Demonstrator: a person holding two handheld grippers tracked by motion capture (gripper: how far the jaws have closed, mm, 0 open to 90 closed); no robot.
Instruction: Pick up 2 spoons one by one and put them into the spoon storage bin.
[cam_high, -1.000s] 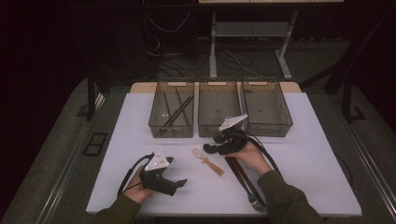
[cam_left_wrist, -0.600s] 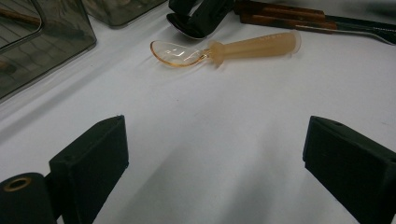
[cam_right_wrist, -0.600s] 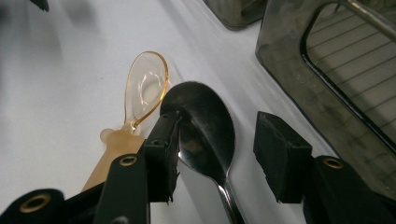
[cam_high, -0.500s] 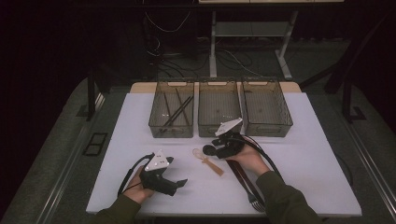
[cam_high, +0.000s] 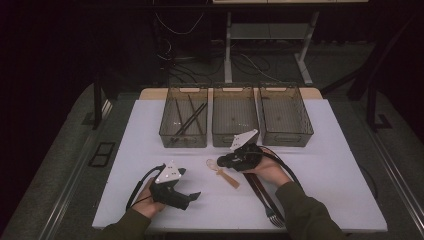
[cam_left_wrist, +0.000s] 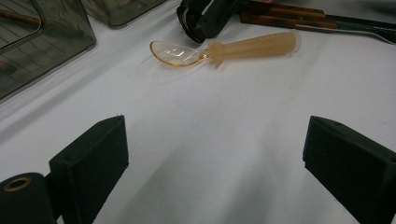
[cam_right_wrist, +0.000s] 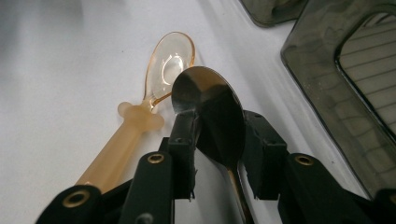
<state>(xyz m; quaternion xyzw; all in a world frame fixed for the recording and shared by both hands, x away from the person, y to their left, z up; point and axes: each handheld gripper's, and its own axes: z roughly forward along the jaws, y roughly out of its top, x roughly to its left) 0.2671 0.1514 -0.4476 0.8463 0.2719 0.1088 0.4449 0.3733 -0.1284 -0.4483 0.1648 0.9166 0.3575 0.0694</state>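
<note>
Carefully now: the right gripper, jaws just narrowed around the metal spoon, should pinch its bowl squarely before lifting; the amber spoon lies touching beside it, so rise straight.

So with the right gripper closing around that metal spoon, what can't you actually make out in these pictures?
- Metal spoon: its handle, hidden below the right gripper in the right gripper view; whether the pads press the bowl is unclear.
- Fork: high view, partly under the person's sleeve, dark and small.
- Left bin: high view, the dark sticks inside are too small to identify.
- Amber plastic spoon: left gripper view, bowl rim partly behind the other gripper.
</note>
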